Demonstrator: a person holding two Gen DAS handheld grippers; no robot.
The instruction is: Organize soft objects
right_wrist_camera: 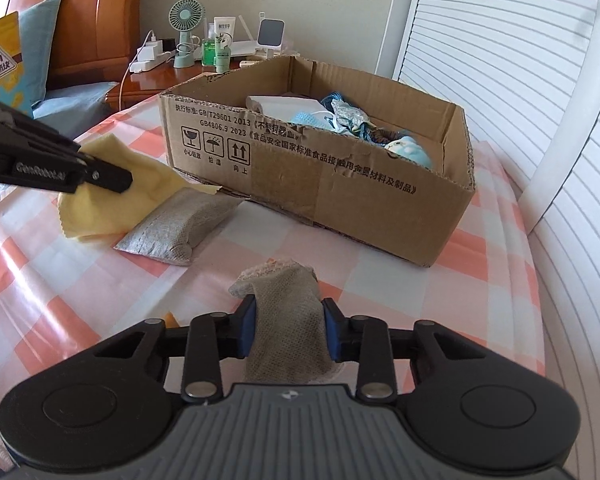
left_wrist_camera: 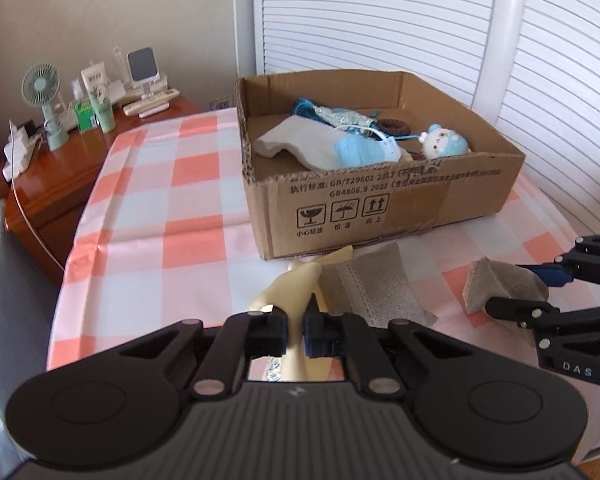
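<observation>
A cardboard box (left_wrist_camera: pixel 452 200) stands on the checked bedspread and holds a white cloth, a blue face mask (left_wrist_camera: pixel 364 149), a small blue plush (left_wrist_camera: pixel 446 142) and several other soft items. My left gripper (left_wrist_camera: pixel 295 334) is shut on a pale yellow cloth (left_wrist_camera: pixel 296 284), bunched between its pads. The same yellow cloth (right_wrist_camera: pixel 112 204) spreads out in the right wrist view under the left gripper (right_wrist_camera: pixel 112 180). My right gripper (right_wrist_camera: pixel 288 334) is shut on a grey mesh pouch (right_wrist_camera: pixel 286 320). A second grey pouch (right_wrist_camera: pixel 176 226) lies flat in front of the box.
A wooden nightstand (left_wrist_camera: pixel 60 176) at the back left carries a green fan (left_wrist_camera: pixel 44 100), bottles and chargers. White louvred doors (left_wrist_camera: pixel 380 20) stand behind the box. A wooden headboard (right_wrist_camera: pixel 80 12) and pillows sit at the far left.
</observation>
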